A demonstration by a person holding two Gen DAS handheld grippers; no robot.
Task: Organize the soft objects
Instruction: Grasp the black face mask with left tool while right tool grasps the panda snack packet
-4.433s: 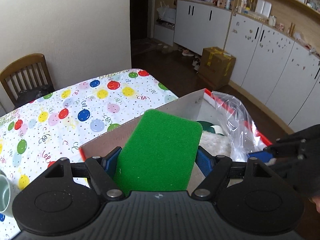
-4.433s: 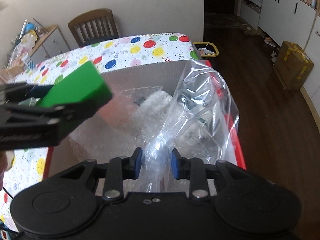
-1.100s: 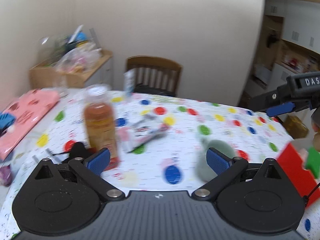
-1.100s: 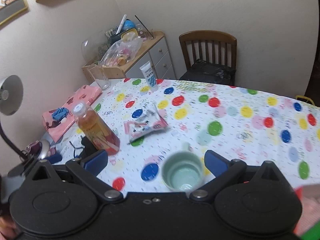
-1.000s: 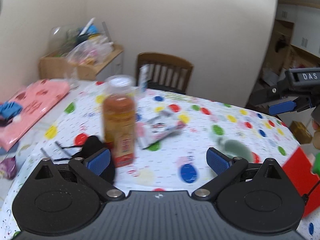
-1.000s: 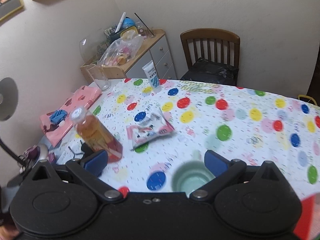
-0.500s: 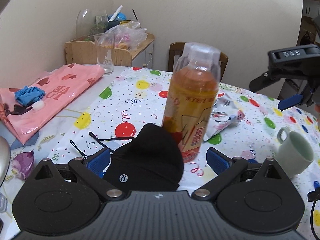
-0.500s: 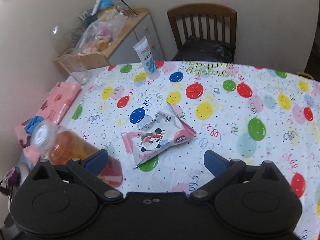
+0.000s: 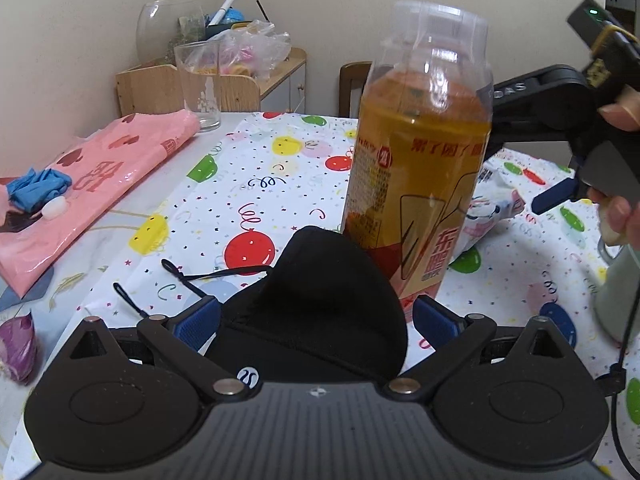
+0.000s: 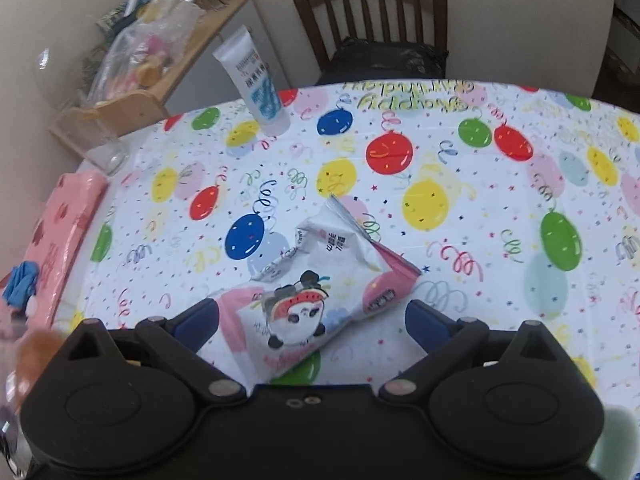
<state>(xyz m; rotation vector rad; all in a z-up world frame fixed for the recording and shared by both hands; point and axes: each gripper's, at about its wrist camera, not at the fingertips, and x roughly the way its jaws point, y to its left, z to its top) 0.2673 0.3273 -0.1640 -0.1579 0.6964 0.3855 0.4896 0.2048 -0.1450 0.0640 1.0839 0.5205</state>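
Worktop [image 10: 440, 216] under a balloon-print cloth, bearing a panda-print packet [image 10: 312, 292] at centre, white tube [image 10: 256, 88] and drinking glass [image 10: 108, 152] at upper left, pink bag [image 9: 92, 184] at left, tea bottle [image 9: 416, 152] and black mask [image 9: 316, 304] at lower centre.

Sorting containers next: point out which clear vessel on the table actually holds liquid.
The plastic bottle, holding amber drink, standing just behind the black mask. The drinking glass near the pink bag looks empty.

Home; party tablecloth [image 10: 440, 168]; wooden chair [image 10: 372, 8]
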